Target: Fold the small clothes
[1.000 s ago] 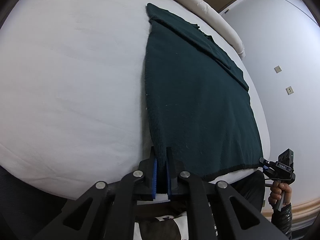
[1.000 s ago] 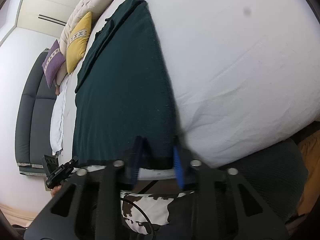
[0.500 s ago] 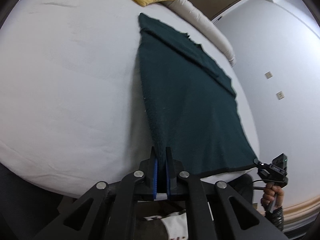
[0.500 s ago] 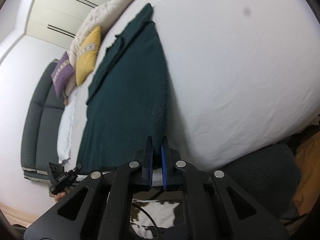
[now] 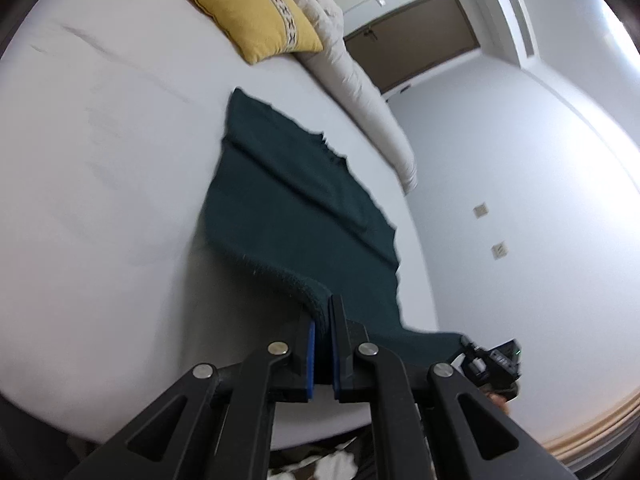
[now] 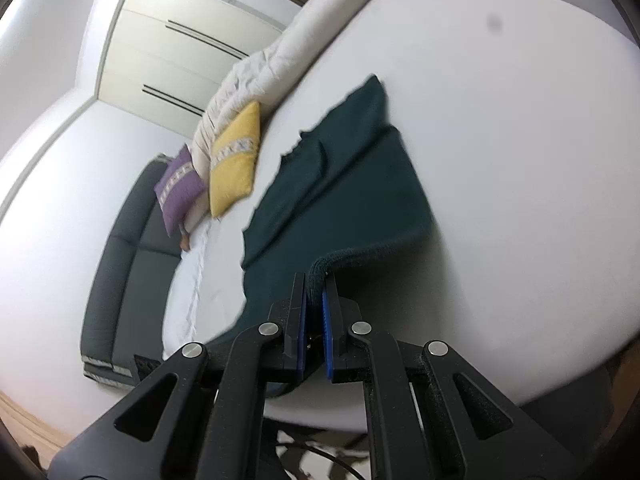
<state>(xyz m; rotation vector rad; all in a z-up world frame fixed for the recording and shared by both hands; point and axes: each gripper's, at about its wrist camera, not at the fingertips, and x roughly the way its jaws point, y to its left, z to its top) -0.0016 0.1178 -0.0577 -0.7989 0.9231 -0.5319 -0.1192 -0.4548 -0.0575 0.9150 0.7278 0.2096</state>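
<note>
hidden: garment [image 5: 304, 216] hem inside tool pads | blurred: bed [image 5: 100, 160]

Bedroom in a home. White bed [image 6: 520, 160] fills the middle; rolled beige duvet [image 6: 288, 52] at 12 o'clock, yellow cushion [image 6: 234, 160] and purple cushion [image 6: 180, 192] at 10. Dark sofa [image 6: 124, 264] at 9; cream wardrobe doors [image 6: 160, 52] at 11.

Dark green knit garment [image 5: 304, 216], near hem raised off white bed, far end lying flat
</note>
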